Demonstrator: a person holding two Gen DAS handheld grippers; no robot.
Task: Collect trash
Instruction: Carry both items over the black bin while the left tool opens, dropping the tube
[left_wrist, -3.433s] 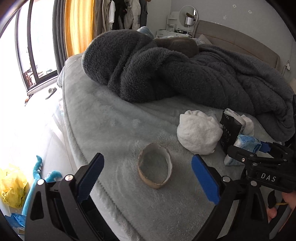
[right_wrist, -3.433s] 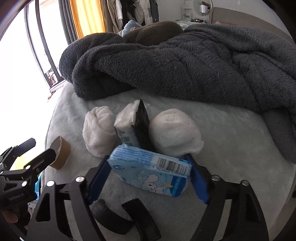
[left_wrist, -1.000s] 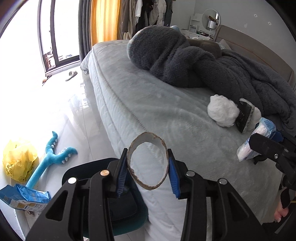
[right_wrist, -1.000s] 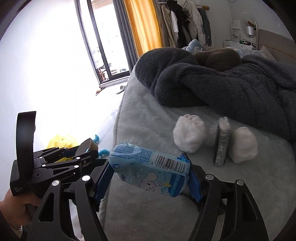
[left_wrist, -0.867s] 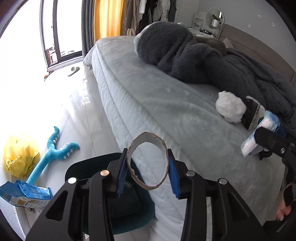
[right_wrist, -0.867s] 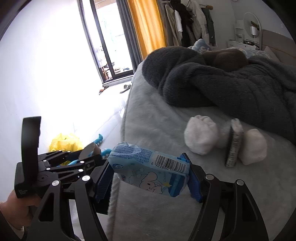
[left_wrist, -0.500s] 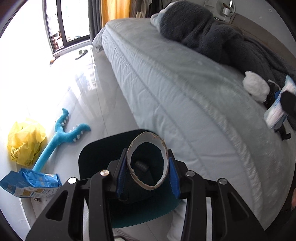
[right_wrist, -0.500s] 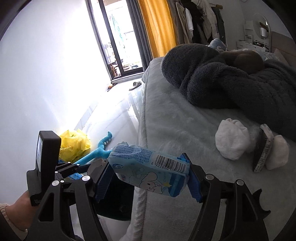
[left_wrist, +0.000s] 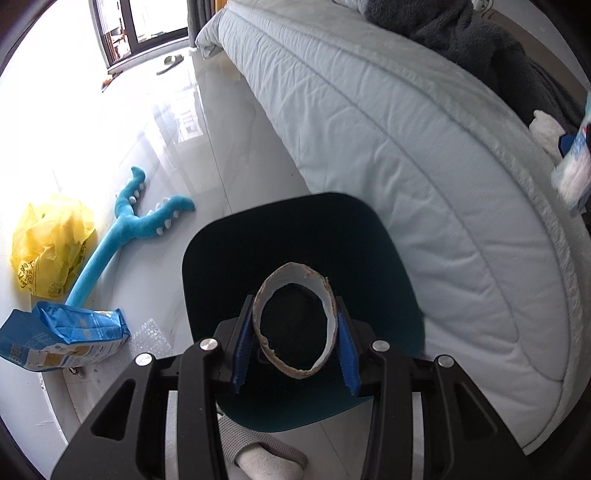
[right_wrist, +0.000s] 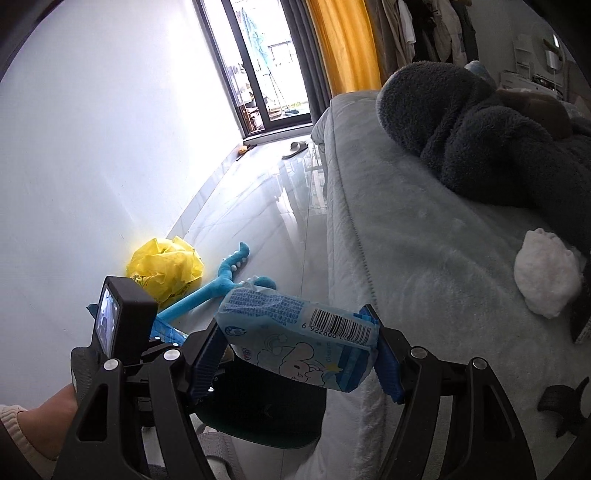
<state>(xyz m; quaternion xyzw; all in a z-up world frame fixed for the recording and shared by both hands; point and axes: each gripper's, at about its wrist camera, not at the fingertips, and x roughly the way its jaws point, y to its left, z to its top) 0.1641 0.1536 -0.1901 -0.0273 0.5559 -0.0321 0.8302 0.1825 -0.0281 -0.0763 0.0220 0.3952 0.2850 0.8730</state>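
Note:
A flattened brown cardboard ring (left_wrist: 295, 274) sits pinched between the blue pads of my left gripper (left_wrist: 293, 325), which is shut on it. The gripper points steeply down over a dark teal bin (left_wrist: 229, 240) on the floor beside the bed. The ring hangs over the bin's mouth. My right gripper (right_wrist: 295, 332) is shut on a light blue tissue pack (right_wrist: 295, 350) with a barcode, held at the bed's edge above the same bin (right_wrist: 266, 410). The pack (left_wrist: 574, 173) shows at the right edge of the left wrist view. A hand (right_wrist: 48, 417) holds the left gripper's body (right_wrist: 122, 325).
The bed (left_wrist: 424, 147) fills the right, with a dark fleece blanket (right_wrist: 480, 136) and a white sock ball (right_wrist: 546, 273) on it. On the floor by the wall lie a yellow bag (left_wrist: 48, 240), a blue plush toy (left_wrist: 129, 229) and a blue packet (left_wrist: 59, 338). A slipper (right_wrist: 295, 147) lies near the window.
Both grippers have swung left off the bed. The left one tipped down and sank until the ring hangs over the bin; the right one followed with the tissue pack.

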